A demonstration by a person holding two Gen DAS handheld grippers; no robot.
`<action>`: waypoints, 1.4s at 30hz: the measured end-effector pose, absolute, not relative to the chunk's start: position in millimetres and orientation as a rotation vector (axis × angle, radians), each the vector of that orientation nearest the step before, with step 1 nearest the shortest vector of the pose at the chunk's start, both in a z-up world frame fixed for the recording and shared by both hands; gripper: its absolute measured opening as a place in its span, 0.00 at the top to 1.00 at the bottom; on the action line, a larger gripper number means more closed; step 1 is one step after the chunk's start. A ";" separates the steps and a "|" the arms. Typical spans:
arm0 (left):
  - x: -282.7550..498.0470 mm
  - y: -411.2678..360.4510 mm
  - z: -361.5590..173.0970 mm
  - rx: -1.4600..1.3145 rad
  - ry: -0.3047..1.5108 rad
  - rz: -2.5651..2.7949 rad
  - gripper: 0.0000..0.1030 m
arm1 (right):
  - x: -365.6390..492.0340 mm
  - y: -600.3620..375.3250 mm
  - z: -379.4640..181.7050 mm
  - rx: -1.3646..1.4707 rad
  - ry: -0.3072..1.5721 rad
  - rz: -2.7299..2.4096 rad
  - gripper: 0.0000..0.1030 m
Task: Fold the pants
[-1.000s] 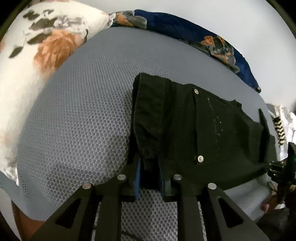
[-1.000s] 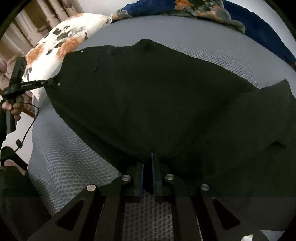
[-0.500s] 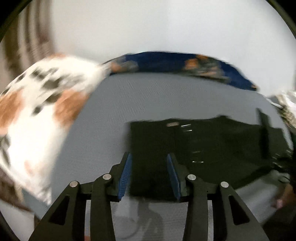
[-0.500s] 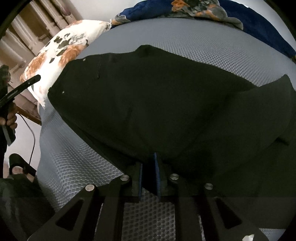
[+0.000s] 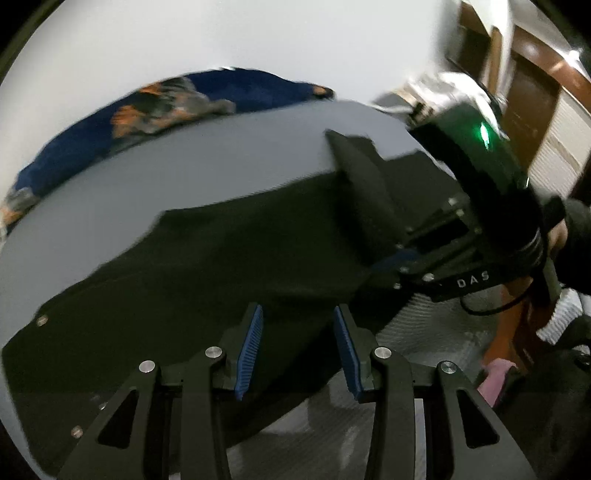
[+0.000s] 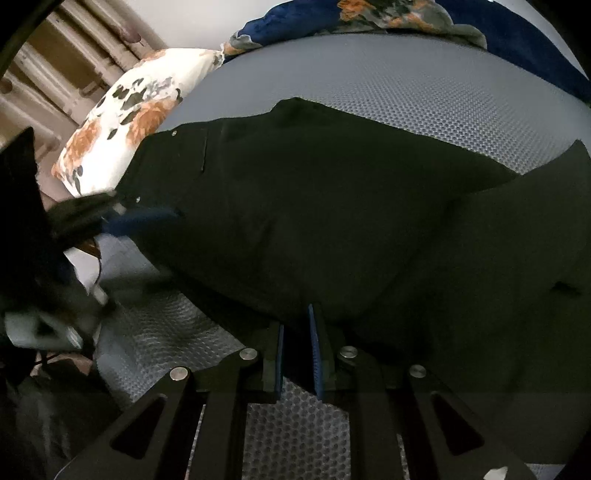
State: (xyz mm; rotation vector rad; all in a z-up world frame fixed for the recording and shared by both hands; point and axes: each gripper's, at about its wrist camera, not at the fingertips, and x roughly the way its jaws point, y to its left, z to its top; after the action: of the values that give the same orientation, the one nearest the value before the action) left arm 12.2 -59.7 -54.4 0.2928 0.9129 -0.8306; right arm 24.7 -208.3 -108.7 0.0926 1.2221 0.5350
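Black pants (image 6: 314, 206) lie spread on the grey mesh bed surface (image 6: 424, 99), waistband with small metal rivets toward the floral pillow. They also fill the middle of the left wrist view (image 5: 221, 266). My right gripper (image 6: 297, 339) is shut on the near edge of the pants. My left gripper (image 5: 297, 343) is open and empty, hovering just above the pants' near edge. It shows blurred at the left of the right wrist view (image 6: 140, 218). The right gripper body shows in the left wrist view (image 5: 406, 262), clamped on the fabric.
A white floral pillow (image 6: 125, 125) lies at the bed's left end. A dark blue floral blanket (image 6: 388, 18) is bunched along the far edge by the wall. The person's hand and cable (image 5: 554, 236) are at the right, by a wooden door.
My left gripper let go of the waistband, opened, and swung right along the pants toward the right gripper. The right gripper stayed clamped on the fabric edge.
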 end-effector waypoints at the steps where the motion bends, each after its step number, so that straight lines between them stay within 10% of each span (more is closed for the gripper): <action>1: 10.5 -68.0 -58.8 0.309 0.920 -0.841 0.60 | 25.9 -208.1 -107.2 0.092 1.218 0.540 0.86; 6: 9.8 -97.4 -81.7 0.365 0.966 -0.867 0.63 | 28.8 -209.3 -99.2 0.090 1.201 0.558 0.84; 9: 12.0 -108.0 -89.8 0.397 0.967 -0.840 0.89 | 29.7 -211.7 -94.8 0.049 1.216 0.535 0.73; 12: 16.4 -109.1 -91.6 0.376 0.984 -0.835 0.93 | 25.6 -231.6 -79.8 0.067 1.177 0.541 0.69; 28: 30.2 -93.6 -78.5 0.199 1.019 -0.842 0.93 | 104.7 -469.3 -104.5 0.787 1.007 0.122 0.59; 42: 33.2 -90.3 -77.2 0.150 1.045 -0.808 0.93 | 149.8 -505.2 -132.9 0.823 0.967 -0.035 0.70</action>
State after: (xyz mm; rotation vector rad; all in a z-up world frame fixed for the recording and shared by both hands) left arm 33.2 -90.3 -77.2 0.1500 1.0452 -0.8081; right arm 149.8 -505.2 -132.9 0.8234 0.9673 -0.0355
